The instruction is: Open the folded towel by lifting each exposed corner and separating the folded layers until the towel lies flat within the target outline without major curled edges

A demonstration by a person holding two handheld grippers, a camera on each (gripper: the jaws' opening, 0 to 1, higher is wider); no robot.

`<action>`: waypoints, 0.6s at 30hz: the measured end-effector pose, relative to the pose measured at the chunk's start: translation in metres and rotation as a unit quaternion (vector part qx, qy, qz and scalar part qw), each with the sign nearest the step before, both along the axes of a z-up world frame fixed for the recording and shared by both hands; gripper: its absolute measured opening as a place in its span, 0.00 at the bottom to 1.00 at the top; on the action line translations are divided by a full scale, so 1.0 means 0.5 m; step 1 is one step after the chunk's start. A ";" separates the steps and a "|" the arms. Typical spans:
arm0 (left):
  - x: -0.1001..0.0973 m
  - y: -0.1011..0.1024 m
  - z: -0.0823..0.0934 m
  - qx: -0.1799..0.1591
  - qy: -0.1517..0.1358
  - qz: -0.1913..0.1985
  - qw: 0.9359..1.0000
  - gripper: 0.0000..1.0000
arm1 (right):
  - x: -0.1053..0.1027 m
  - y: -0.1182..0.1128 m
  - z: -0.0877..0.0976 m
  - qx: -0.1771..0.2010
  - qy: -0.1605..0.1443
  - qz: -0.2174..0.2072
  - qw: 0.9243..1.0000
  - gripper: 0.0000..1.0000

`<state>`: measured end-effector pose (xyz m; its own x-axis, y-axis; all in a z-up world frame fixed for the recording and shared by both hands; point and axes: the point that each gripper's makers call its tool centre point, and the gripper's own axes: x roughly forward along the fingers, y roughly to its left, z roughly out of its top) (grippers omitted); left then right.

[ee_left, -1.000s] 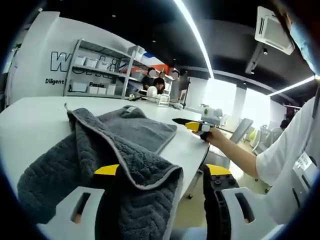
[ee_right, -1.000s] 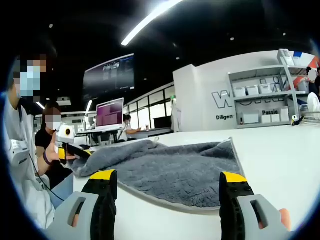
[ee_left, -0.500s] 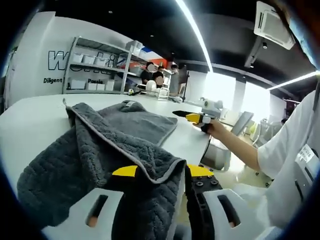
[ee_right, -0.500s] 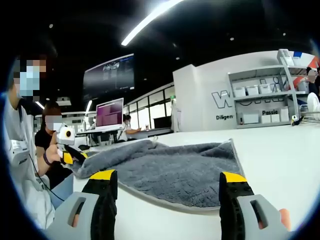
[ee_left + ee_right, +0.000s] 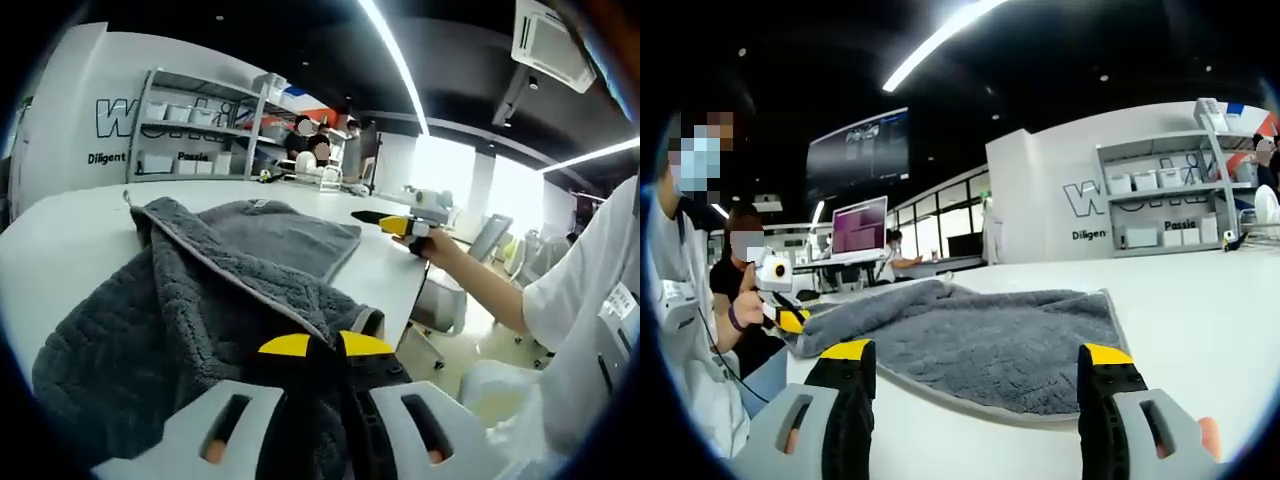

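A dark grey towel (image 5: 200,290) lies rumpled on the white table (image 5: 60,230), its near layer folded over with a pale hem. My left gripper (image 5: 325,345) is shut on the towel's near corner, its yellow tips almost touching through the cloth. A hand holds my right gripper (image 5: 392,221) past the towel's far right edge. In the right gripper view the towel (image 5: 990,335) spreads ahead, and my right gripper (image 5: 975,355) stands wide open just short of its near hem, holding nothing. The left gripper (image 5: 785,318) pinches the towel's far left corner.
Shelves with white bins (image 5: 190,130) stand behind the table, with people beside them. A person in a white shirt (image 5: 590,300) is at the right, off the table's edge. A lit monitor (image 5: 860,228) and a seated person (image 5: 735,300) are at the left. Bare table (image 5: 1200,300) lies right of the towel.
My left jaws have closed from wide apart onto the towel's near corner. The right gripper has stayed open and still.
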<state>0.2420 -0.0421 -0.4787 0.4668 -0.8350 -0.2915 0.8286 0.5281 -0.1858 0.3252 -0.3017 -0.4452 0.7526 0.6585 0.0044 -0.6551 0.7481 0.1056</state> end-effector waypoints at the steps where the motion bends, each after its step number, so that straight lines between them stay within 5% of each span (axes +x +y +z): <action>1: 0.001 0.002 0.001 -0.001 0.000 0.000 1.000 0.05 | 0.000 0.000 0.000 0.000 0.000 0.000 1.000 0.84; 11: 0.011 0.039 0.030 -0.040 0.026 0.014 0.999 0.03 | 0.003 -0.002 0.001 0.000 0.000 0.000 1.000 0.84; 18: 0.026 0.092 0.037 -0.033 0.035 0.039 0.998 0.03 | 0.003 -0.001 0.001 0.000 0.001 0.000 1.000 0.84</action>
